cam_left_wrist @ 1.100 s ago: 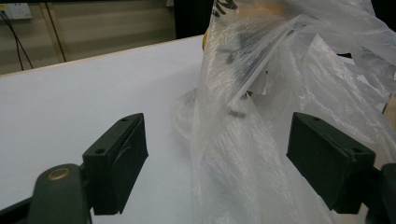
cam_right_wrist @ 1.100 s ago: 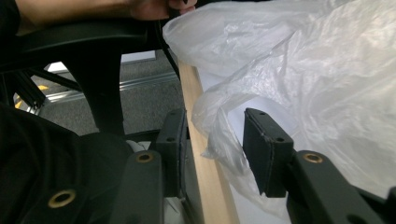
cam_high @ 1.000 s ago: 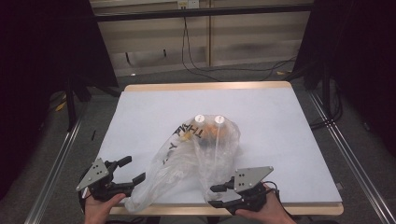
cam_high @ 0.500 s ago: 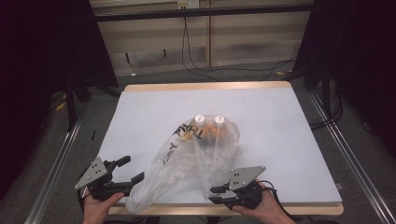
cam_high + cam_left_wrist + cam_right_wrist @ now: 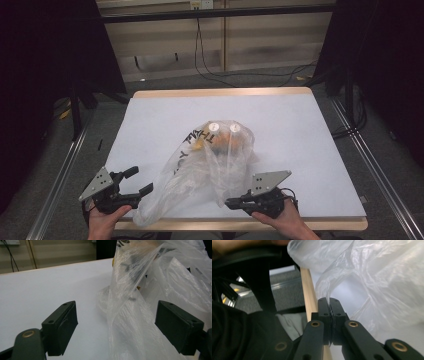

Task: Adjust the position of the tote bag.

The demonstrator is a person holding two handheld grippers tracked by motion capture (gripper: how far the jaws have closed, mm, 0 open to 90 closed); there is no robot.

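Observation:
A clear plastic bag (image 5: 215,160) with black lettering lies in the middle of the white table (image 5: 300,130). Inside it are two white round caps (image 5: 214,126) and something orange. My right gripper (image 5: 231,202) sits at the bag's near edge; its jaws have just been closing and now pinch a thin fold of the bag film (image 5: 329,293). In the right gripper view that gripper (image 5: 329,302) is shut on the film beside the table's wooden edge (image 5: 308,295). My left gripper (image 5: 141,186) stands open at the bag's near left corner. In its own view the left gripper (image 5: 116,308) has bag (image 5: 140,302) plastic loosely between its wide jaws.
The table's wooden front edge (image 5: 240,224) runs just behind both hands. Cables (image 5: 210,65) hang against the back wall beyond the table. Metal rails (image 5: 65,170) run along the floor on either side.
My right gripper's jaws have closed onto the near edge of the bag, and that hand has shifted slightly left. The left gripper and the bag stay where they were.

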